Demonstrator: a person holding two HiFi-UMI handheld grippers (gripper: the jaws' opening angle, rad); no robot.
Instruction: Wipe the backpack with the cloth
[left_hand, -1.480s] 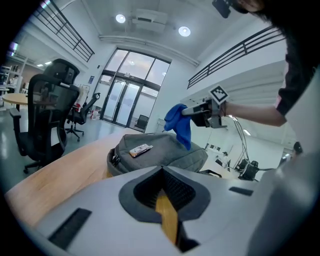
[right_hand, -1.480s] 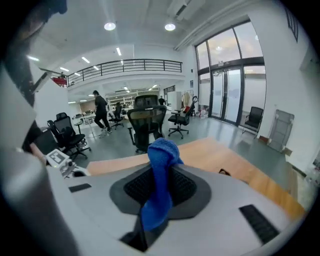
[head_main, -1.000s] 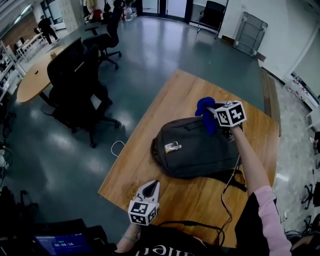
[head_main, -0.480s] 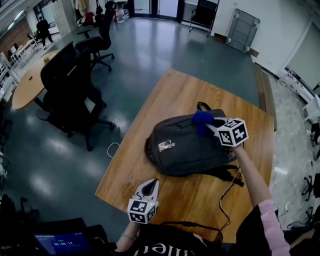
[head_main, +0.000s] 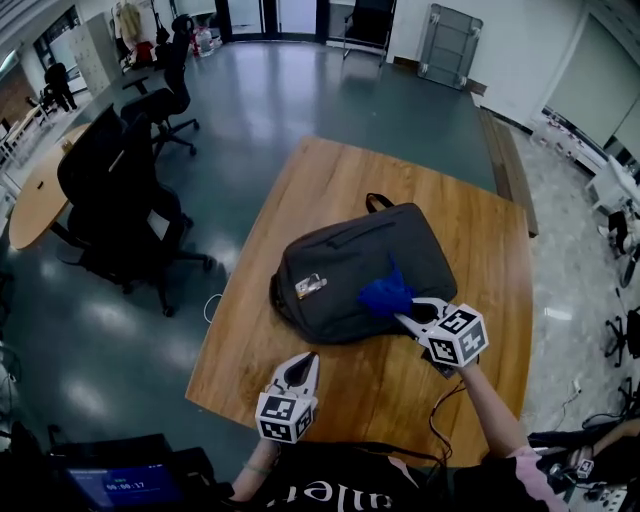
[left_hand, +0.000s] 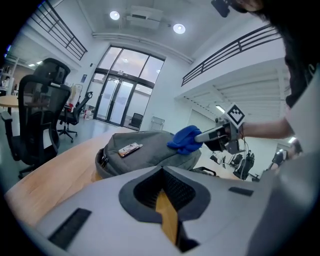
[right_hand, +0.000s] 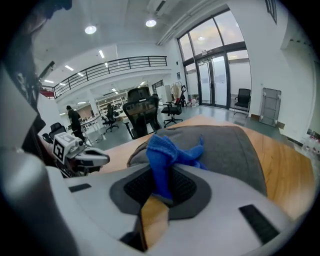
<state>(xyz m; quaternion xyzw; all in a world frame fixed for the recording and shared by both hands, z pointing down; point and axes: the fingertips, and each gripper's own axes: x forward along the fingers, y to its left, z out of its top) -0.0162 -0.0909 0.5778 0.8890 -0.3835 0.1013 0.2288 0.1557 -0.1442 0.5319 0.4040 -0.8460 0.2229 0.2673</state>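
1. Head view took in dark office chairs (head_main: 120, 200) on the floor at the far left, well apart from the wooden table (head_main: 330, 175);
2. over the table's near edge hovered the left gripper (head_main: 303, 362), its jaws drawn together with only a thin slit between them and nothing in it; it pointed toward the bag without touching it;
3. the backpack (head_main: 340, 265), dark grey, lay flat in the middle of the table, its carry handle at the far end and a small pale tag (head_main: 310, 286) on its left side;
4. the cloth (head_main: 385, 296), blue and bunched, rested on the backpack's near right part, touching the fabric;
5. the right gripper (head_main: 408, 316) had its jaws pinched tight on the cloth, holding it against the backpack; the person's arm (head_main: 490, 400) ran back from it toward the lower right.
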